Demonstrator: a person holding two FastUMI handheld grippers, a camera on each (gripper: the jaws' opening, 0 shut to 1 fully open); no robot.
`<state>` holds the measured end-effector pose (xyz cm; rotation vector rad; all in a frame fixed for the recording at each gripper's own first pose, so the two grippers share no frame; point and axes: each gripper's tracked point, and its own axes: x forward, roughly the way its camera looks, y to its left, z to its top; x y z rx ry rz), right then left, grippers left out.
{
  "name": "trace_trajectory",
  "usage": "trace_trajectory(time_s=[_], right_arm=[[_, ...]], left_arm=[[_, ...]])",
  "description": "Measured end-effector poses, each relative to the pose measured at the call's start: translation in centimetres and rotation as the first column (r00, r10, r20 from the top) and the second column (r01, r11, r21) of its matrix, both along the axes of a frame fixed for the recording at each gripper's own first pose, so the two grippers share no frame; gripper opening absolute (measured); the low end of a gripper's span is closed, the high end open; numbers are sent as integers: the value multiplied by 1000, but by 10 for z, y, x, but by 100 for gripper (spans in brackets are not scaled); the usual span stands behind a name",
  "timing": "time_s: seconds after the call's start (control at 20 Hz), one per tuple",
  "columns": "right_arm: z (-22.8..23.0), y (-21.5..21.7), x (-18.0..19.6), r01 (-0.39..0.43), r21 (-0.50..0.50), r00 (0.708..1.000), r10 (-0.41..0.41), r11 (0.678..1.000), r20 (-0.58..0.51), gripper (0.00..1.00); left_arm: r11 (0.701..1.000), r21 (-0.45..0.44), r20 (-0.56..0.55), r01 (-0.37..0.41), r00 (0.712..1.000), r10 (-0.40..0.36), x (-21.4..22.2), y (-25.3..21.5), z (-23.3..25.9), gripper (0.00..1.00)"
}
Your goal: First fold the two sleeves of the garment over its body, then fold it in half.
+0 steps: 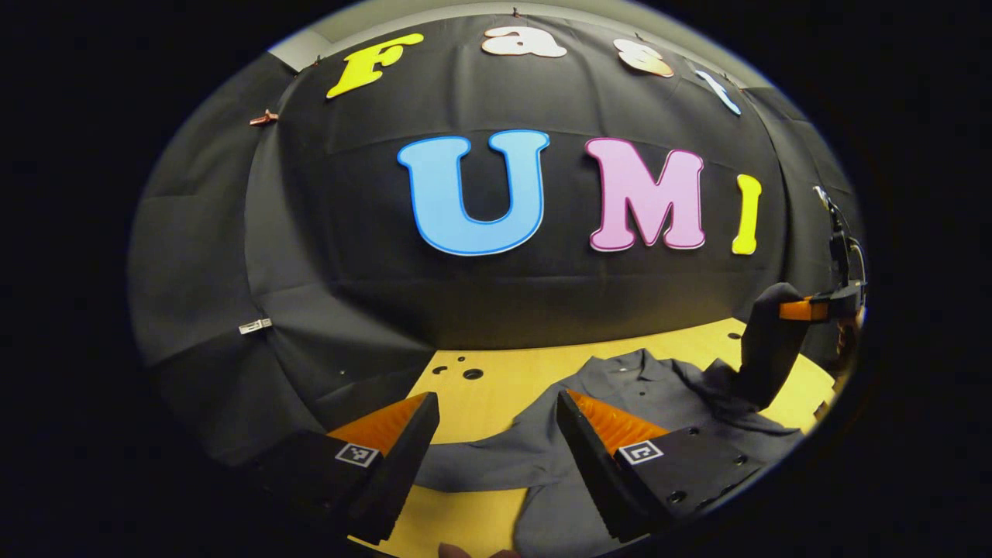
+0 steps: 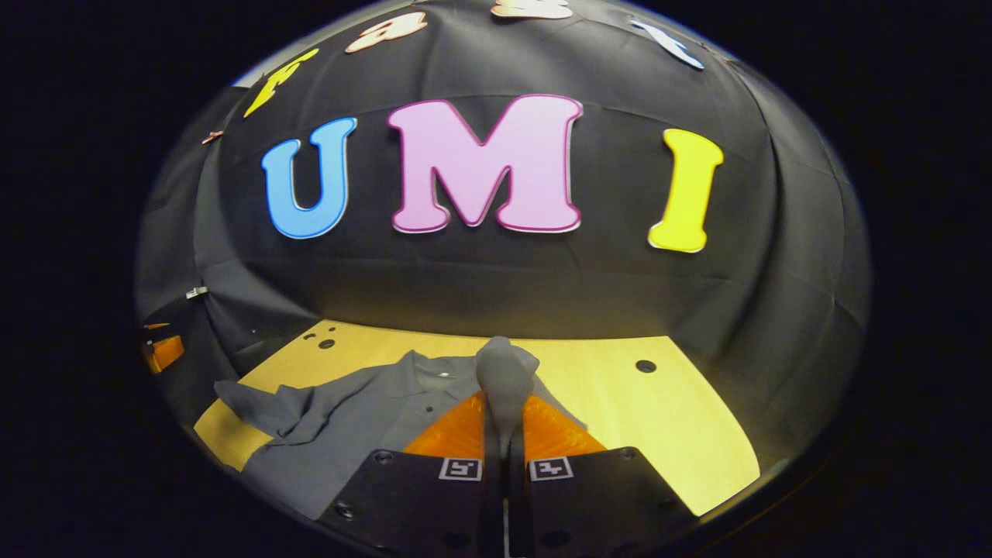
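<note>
- First step, by my reckoning: the right gripper (image 2: 504, 446) is clenched on a bunched sleeve (image 2: 505, 372), lifted at lower centre of its view.
- Next, that sleeve wants carrying across the body.
- The left gripper (image 1: 496, 434) hangs released over the other sleeve (image 1: 480, 457).
- The grey garment (image 1: 643, 380) lies rumpled on the yellow table (image 1: 496, 372), lower right.

1. The garment (image 1: 651, 395) is spread on the surface (image 1: 496, 380), collar toward the booth wall behind it.
2. In the left gripper view, one sleeve (image 1: 473, 461) is laid out between the left gripper (image 1: 496, 434) fingers.
3. At the right of that view, the right gripper (image 1: 775, 341) is seen above the garment.
4. In the right gripper view, a fold of cloth (image 2: 505, 380) is pinched between the right gripper's fingers, the garment's body lying to its left.
</note>
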<state>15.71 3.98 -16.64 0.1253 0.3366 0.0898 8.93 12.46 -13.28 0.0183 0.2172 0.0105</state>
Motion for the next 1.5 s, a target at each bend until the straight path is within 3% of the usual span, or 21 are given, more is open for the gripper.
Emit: trace_trajectory(time_s=[0.3, 0.55, 1.05, 1.5], right_arm=[[-15, 104, 6, -109, -9, 994, 109, 994, -32, 7], [-57, 167, 10, -163, -24, 979, 159, 986, -128, 7], [-141, 222, 6, -191, -41, 934, 169, 981, -314, 7], [-182, 244, -19, -233, -52, 889, 191, 971, -417, 10]], left_arm=[[998, 14, -88, -53, 995, 54, 14, 71, -69, 96], [993, 19, -158, -115, 981, 117, 30, 117, -127, 96], [991, 2, -252, -135, 959, 131, 65, 149, -194, 96], [992, 28, -358, -119, 926, 122, 75, 151, -239, 97]])
